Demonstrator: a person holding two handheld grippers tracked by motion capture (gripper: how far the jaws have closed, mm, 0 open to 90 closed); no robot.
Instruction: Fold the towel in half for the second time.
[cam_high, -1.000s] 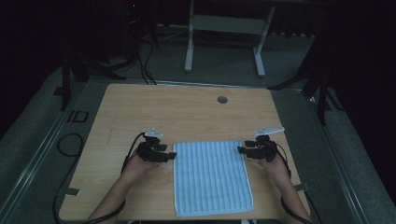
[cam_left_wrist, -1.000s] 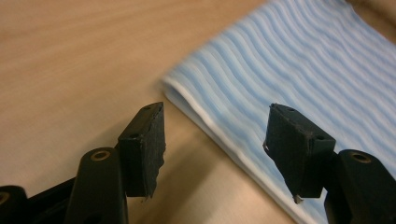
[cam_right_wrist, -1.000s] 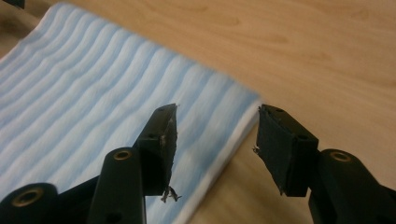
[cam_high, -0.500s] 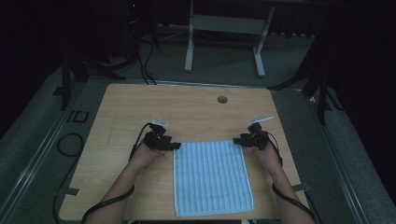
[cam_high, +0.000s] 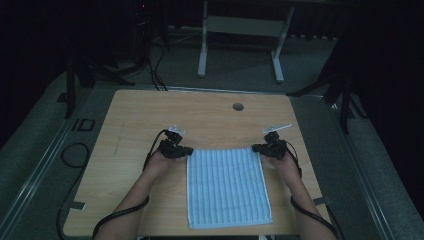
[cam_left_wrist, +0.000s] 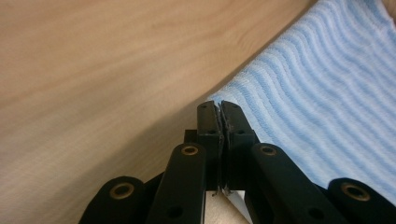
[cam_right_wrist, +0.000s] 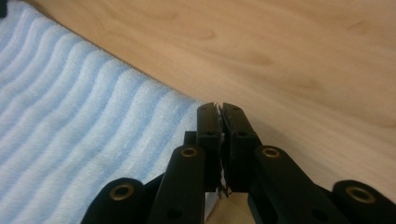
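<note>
At far corners of blue towel (cam_high: 227, 186), both grippers' jaws pinch cloth; lift L (cam_high: 186, 150) & R (cam_high: 256, 148) evenly, keep edge taut.

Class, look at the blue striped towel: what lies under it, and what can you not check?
The blue striped towel lies flat on the wooden table. The left gripper and right gripper pinch its far corners. Whatever lies beneath its middle is covered.
</note>
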